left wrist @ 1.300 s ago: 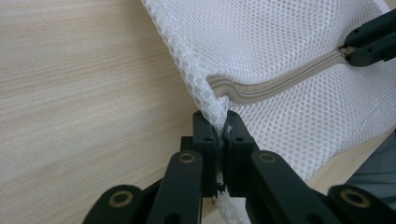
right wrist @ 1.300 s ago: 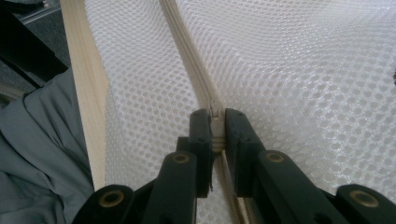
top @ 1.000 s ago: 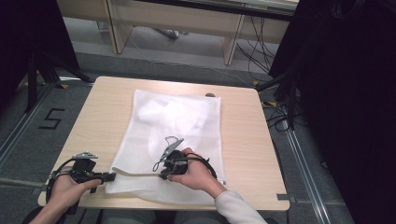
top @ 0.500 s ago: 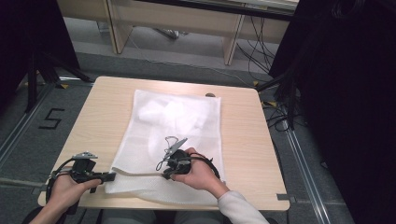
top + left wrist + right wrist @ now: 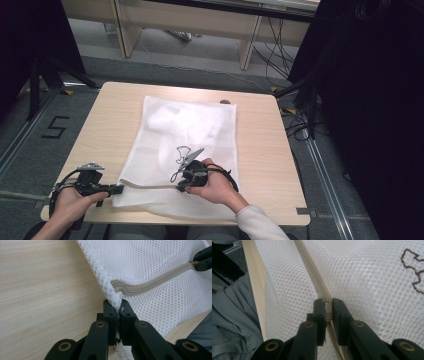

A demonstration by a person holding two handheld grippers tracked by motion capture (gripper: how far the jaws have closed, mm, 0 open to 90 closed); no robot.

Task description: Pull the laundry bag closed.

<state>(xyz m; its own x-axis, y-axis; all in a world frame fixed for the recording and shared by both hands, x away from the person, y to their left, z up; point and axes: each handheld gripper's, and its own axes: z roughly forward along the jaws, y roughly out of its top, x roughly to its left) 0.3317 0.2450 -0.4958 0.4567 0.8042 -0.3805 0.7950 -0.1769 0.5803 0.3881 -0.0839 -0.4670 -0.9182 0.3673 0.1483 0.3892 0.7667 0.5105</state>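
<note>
While a "5" (image 5: 54,128) is marked on the floor left of the desk (image 5: 260,150), the bag (image 5: 185,130) bears a dark squiggle no one could read. Since a second ago, the right claw (image 5: 181,188) has slid slightly left along the zipper (image 5: 150,185). Left claw (image 5: 118,189) pinches the bag's corner; right claw pinches the zipper pull (image 5: 326,300).

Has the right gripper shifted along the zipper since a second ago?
Yes, slightly: the right gripper, clamped on the zipper pull, has edged left toward the left gripper, judged against the bag's printed mark.
</note>
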